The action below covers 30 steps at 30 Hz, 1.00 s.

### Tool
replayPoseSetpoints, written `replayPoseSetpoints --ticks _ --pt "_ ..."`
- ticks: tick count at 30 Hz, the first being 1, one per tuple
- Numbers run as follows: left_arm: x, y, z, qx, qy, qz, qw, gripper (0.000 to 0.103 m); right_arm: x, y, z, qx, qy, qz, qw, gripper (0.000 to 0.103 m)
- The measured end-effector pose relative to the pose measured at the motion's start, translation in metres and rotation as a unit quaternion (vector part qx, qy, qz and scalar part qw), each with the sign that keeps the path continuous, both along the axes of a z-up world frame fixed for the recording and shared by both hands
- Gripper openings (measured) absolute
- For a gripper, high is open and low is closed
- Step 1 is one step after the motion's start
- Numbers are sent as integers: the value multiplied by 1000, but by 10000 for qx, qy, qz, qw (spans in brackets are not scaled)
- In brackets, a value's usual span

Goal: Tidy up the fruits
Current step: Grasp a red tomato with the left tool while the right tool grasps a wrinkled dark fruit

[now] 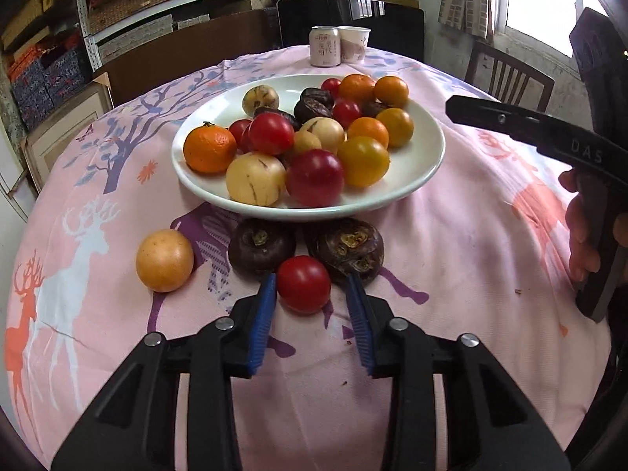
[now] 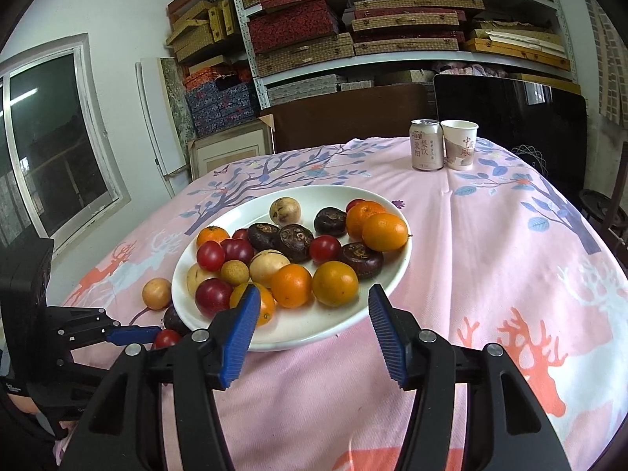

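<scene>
While the plate (image 1: 392,196) is sitting heaped with fruit in the middle of the table (image 1: 451,255), the sorting is going on along its near rim.

From the left wrist, the left gripper (image 1: 311,276) is angling down onto a red tomato (image 1: 304,284) that is lying on the cloth just in front of the plate. The jaws are standing released around it: one pad is touching the tomato's side, the other is standing a little apart, so nothing is clamped yet. Two dark bulbs (image 1: 262,246) are lying just behind the tomato, one to each side and close to the tips, and a yellow fruit (image 1: 165,260) is resting further off to the side. I judge the tomato is either being picked up or set down into its group. If it is a pick, the jaws are needing to close squarely and gently, without nudging the bulbs.

From the right wrist, the right gripper (image 2: 314,290) is hovering over the plate's near edge, jaws parted and empty, an orange fruit (image 2: 334,283) lying beyond them. This view is showing the plate's far side and the left tool side-on, but it is hiding most of the bulbs. Only the left view is revealing the gap at the pad.
</scene>
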State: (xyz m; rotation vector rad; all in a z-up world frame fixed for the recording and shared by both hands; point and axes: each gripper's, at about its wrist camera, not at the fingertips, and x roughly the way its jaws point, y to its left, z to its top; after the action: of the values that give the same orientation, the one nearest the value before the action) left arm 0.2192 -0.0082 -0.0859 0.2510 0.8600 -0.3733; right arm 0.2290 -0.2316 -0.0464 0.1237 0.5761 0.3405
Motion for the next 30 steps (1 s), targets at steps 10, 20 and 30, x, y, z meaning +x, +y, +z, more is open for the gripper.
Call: replayPoseSetpoints --ticks 10,20,30 --pt "12 4 -7 -73 233 76 9997 30 3 -1 -3 59 88 115 9999 58" --pt "-7 36 20 -1042 -292 221 9939 28 -7 42 -8 -347 545 1139 9914 58" --pt "-9 74 33 -1636 -627 885 9805 28 -14 120 -23 -1561 900 1510 9720 56"
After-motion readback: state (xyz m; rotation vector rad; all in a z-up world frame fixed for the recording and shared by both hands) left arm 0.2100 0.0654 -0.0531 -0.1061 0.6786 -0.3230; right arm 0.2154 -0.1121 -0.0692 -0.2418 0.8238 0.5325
